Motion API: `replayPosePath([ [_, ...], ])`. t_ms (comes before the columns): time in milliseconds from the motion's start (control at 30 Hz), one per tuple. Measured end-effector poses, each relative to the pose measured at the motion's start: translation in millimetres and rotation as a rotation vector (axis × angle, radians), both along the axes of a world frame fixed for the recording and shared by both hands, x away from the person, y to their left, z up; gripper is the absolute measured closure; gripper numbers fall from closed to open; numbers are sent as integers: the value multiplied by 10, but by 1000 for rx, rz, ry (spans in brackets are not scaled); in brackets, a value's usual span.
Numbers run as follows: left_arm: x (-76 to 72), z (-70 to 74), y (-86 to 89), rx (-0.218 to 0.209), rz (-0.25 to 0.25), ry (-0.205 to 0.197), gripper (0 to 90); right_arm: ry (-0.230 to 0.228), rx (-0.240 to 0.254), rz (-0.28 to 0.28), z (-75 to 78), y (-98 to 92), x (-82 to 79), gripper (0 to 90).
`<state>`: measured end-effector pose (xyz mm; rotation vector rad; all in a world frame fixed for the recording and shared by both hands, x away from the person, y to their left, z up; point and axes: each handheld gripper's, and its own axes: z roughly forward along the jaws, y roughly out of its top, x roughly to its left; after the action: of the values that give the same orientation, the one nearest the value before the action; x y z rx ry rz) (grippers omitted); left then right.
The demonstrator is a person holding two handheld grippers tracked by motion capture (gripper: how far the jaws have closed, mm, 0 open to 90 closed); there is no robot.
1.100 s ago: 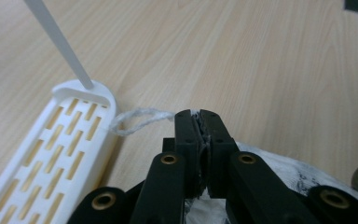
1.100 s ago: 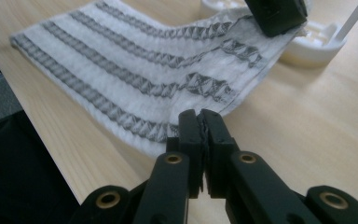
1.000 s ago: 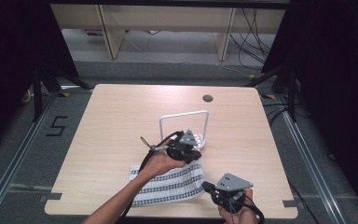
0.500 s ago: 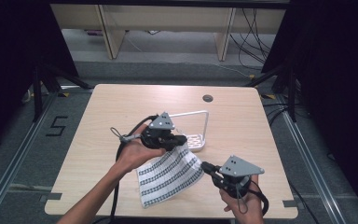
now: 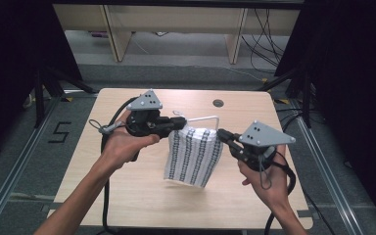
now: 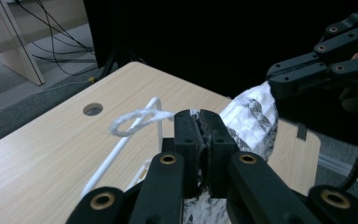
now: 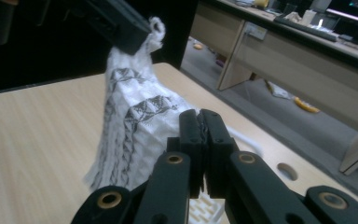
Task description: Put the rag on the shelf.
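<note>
Pinching one striped cloth [image 5: 194, 155] aloft (opposite corners), two tools, left [image 5: 182, 124] and right [image 5: 222, 134], clamp tight.

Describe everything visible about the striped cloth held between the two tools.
The cloth is white with dark patterned stripes running down its length, and looks like soft knitted or woven fabric. It hangs folded and slack above the wooden table, lifted clear of it. The left tool is shut on one top corner, where a white loop sticks out; the right tool is shut on the other. A white wire rack stands behind it.
</note>
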<state>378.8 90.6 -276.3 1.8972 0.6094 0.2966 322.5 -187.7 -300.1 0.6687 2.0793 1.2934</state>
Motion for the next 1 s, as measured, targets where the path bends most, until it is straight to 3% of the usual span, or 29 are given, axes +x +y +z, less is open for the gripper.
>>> replayPosePath([
  [233,122,86,-20,-81,42,15,858,-30,-10,-39,248,-37,242,888],
  [767,383,327,30,-157,126,7,858,-60,1,-70,548,41,684,887],
  [1000,552,352,51,-169,180,0,858,-45,9,-77,644,113,918,888],
])
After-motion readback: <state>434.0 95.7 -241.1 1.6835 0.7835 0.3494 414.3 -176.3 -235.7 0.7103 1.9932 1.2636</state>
